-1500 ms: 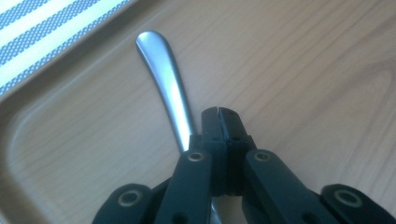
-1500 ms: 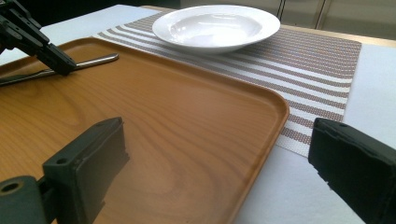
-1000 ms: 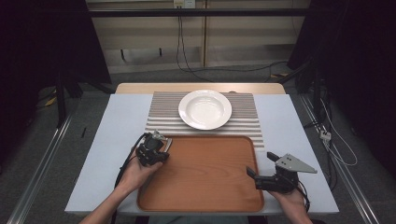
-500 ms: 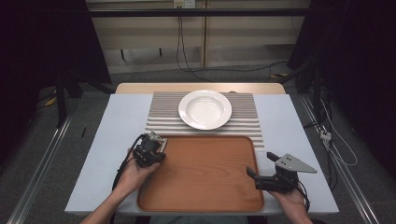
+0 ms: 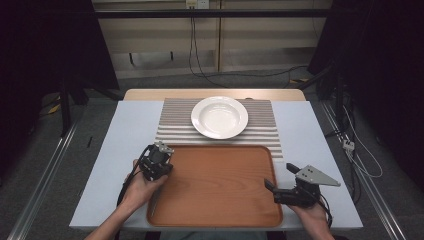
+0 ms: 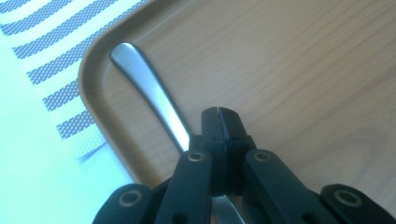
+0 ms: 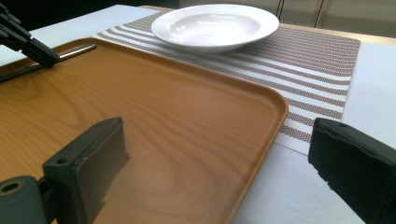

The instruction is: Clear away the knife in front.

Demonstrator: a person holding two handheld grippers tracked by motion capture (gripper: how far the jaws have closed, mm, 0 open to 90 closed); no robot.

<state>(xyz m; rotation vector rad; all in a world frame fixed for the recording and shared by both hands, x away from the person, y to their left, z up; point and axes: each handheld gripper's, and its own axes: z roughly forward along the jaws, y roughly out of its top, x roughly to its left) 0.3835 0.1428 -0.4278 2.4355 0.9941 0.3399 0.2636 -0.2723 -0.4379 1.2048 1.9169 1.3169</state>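
A brown wooden tray (image 5: 215, 187) lies at the table's near edge. On its left side rests a metal utensil handle (image 6: 144, 84), also seen far left in the right gripper view (image 7: 74, 50); its other end is hidden. My left gripper (image 5: 156, 162) hovers over the tray's left rim, jaws shut (image 6: 219, 112), tips just beside and above the handle, nothing visibly between them. From the right gripper view, its tip (image 7: 44, 56) touches or nearly touches the utensil. My right gripper (image 5: 279, 175) stands open at the tray's right rim (image 7: 219, 140), straddling that edge.
A white deep plate (image 5: 220, 116) sits on a striped placemat (image 5: 175, 125) behind the tray, also visible from the right gripper (image 7: 215, 23). The pale table top (image 5: 120, 150) extends either side. Cables and dark frames lie on the floor beyond.
The left gripper has crept slightly left and nearer the person along the tray's left edge. The right gripper has stayed put.
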